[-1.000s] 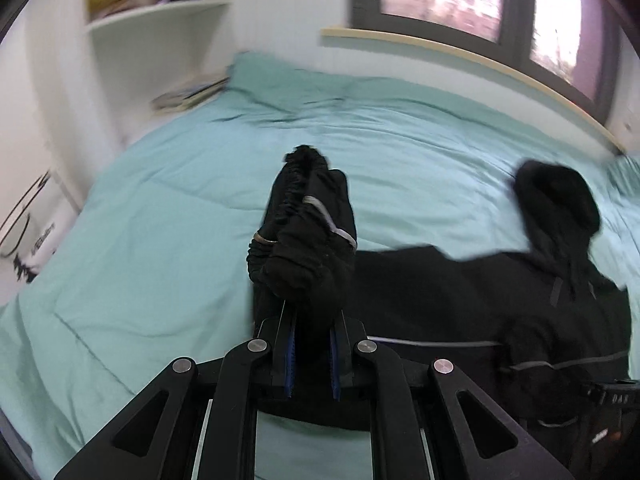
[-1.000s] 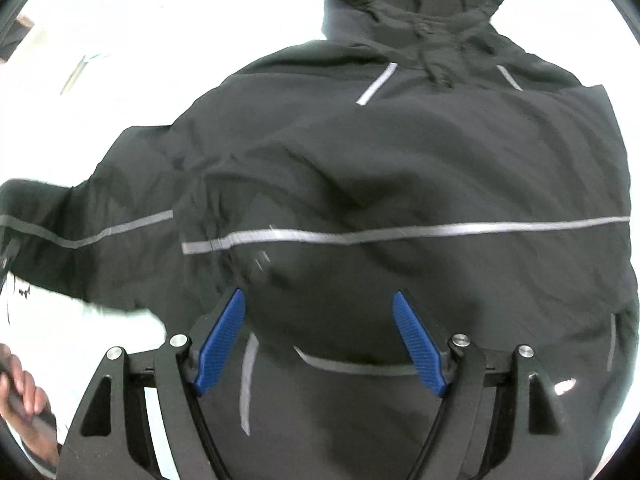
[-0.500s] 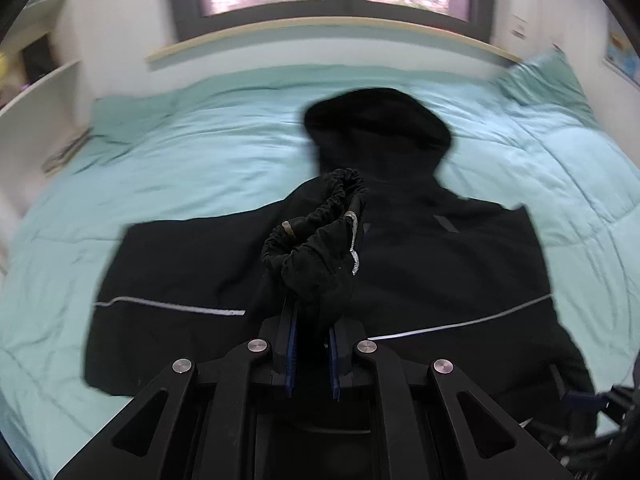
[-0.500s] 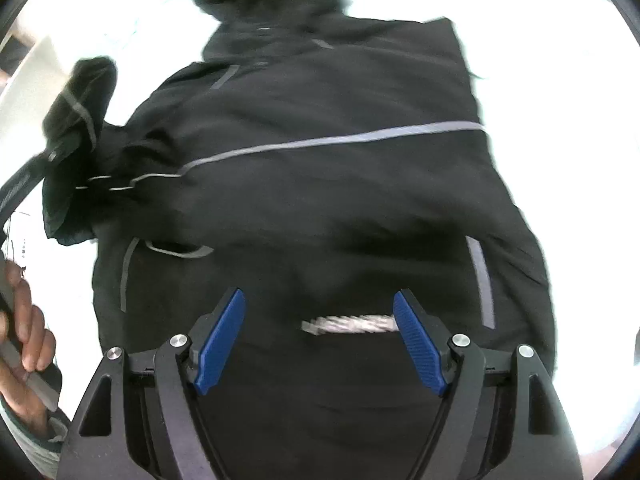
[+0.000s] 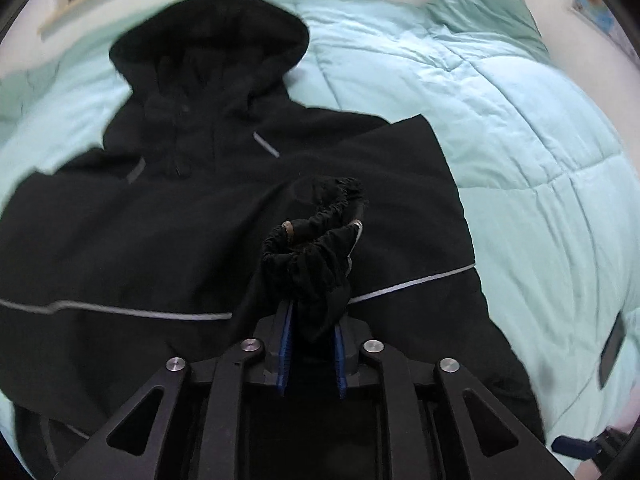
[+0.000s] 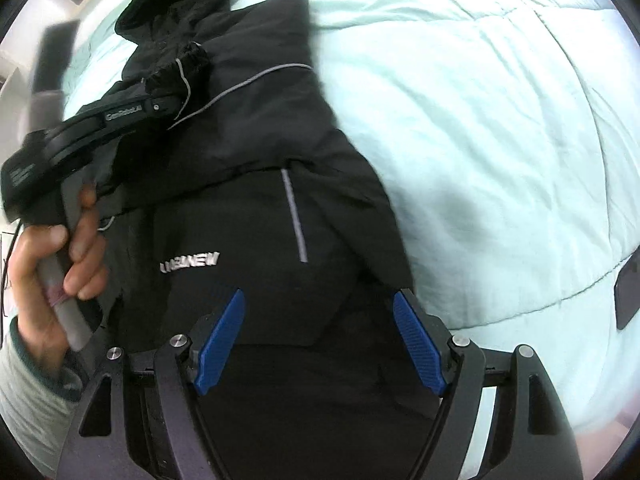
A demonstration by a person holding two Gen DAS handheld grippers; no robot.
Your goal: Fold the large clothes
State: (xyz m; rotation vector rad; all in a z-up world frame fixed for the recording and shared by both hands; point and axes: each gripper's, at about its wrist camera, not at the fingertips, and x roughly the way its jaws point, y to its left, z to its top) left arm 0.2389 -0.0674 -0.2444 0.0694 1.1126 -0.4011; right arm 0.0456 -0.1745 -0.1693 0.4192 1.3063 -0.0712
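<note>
- Bed [image 5: 520, 120], mint quilted cover, carries all.
- Black hooded jacket [image 5: 160, 220] lies flat on the bed; long axis from hem at the near edge to hood [image 5: 208, 40] toward the window side. Grey reflective stripes cross the body.
- Chest print [image 6: 189, 263] blurred, ends in "NEW".
- Left hand-held gripper [image 5: 310, 344] clamped on the bunched sleeve cuff [image 5: 316, 248], raised over the jacket's body; side lettering [image 6: 123, 113] reads roughly "GenRobot.AI".
- Right hand-held gripper [image 6: 320, 340]: blue pads spread apart above the lower front, holding nothing.
- Dark flat object [image 6: 628, 292] near the bed's right edge.
</note>
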